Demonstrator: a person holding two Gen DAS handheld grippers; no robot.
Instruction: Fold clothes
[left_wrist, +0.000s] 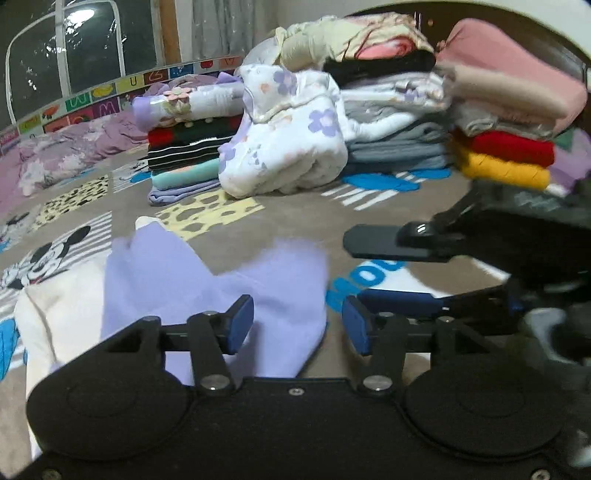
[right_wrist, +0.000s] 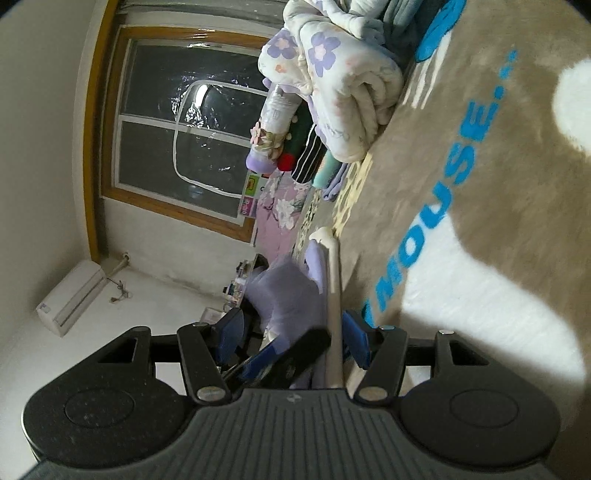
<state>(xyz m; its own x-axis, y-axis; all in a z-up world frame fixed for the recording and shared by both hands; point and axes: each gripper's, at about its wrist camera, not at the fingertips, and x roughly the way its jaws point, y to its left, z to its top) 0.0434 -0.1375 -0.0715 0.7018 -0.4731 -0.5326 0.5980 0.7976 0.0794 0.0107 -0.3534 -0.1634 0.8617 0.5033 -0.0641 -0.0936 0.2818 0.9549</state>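
A lavender and white garment (left_wrist: 207, 288) lies on the Mickey Mouse blanket (left_wrist: 295, 221), its white part (left_wrist: 55, 314) at the left. My left gripper (left_wrist: 297, 325) stands open just above the garment's right edge, with lavender cloth under its left pad. My right gripper (left_wrist: 358, 271) comes in from the right, turned on its side and open. In the right wrist view, the right gripper (right_wrist: 293, 336) has the garment's lavender fold (right_wrist: 291, 295) and white edge (right_wrist: 334, 295) between its wide-apart pads. One of the left gripper's fingers (right_wrist: 306, 345) is there too.
Behind the garment stand stacks of folded clothes: a striped stack (left_wrist: 184, 147), a grey and white one (left_wrist: 399, 129), and a pink, red and yellow one (left_wrist: 506, 147). A floral quilted bundle (left_wrist: 288, 140) sits between them. A window (right_wrist: 166, 129) and an air conditioner (right_wrist: 70, 295) are on the wall.
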